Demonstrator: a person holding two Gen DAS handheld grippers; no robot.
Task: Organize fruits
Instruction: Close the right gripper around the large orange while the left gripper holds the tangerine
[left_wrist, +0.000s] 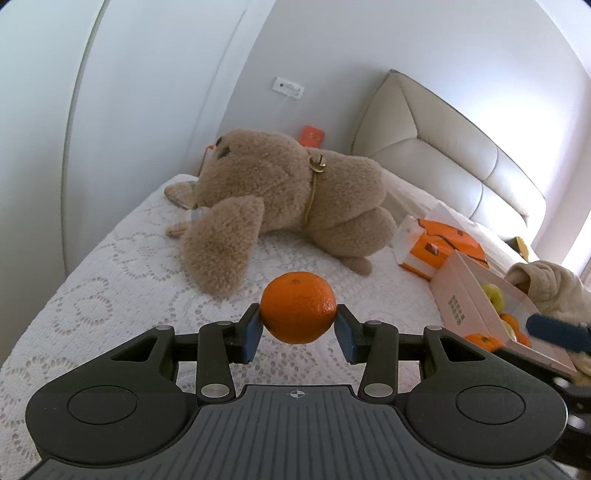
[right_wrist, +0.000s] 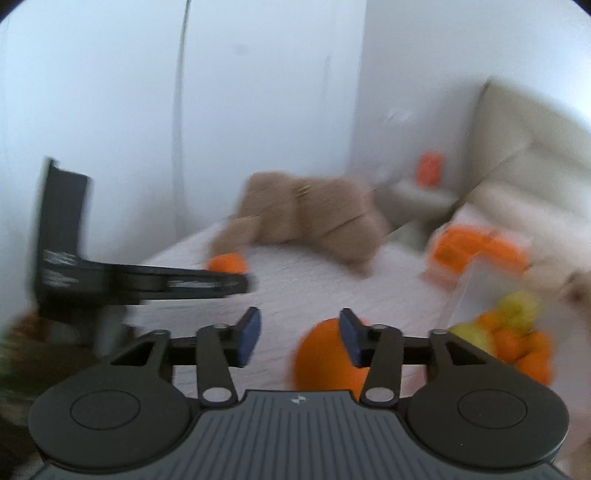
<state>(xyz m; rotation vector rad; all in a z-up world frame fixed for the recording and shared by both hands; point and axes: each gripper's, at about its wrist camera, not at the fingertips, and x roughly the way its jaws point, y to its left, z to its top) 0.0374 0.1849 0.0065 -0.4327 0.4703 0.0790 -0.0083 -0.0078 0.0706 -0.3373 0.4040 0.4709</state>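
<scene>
My left gripper (left_wrist: 298, 318) is shut on an orange (left_wrist: 298, 306), with a blue pad pressed on each side, and holds it above the white lace bedspread (left_wrist: 110, 295). The blurred right wrist view shows that same orange (right_wrist: 227, 264) at the tip of the left gripper's black body (right_wrist: 147, 282). My right gripper (right_wrist: 300, 325) is open with nothing pressed between its pads. Another orange (right_wrist: 325, 358) lies on the bed, partly behind its right finger. A pale cardboard box (left_wrist: 458, 291) at the right holds several oranges and yellow-green fruits (right_wrist: 509, 332).
A big tan plush rabbit (left_wrist: 288, 192) lies across the bed behind the held orange. An orange-and-white carton (left_wrist: 432, 247) stands past the box. The padded headboard (left_wrist: 443, 147) is at the back right. A cream fleece sleeve (left_wrist: 550, 288) sits over the box's far end.
</scene>
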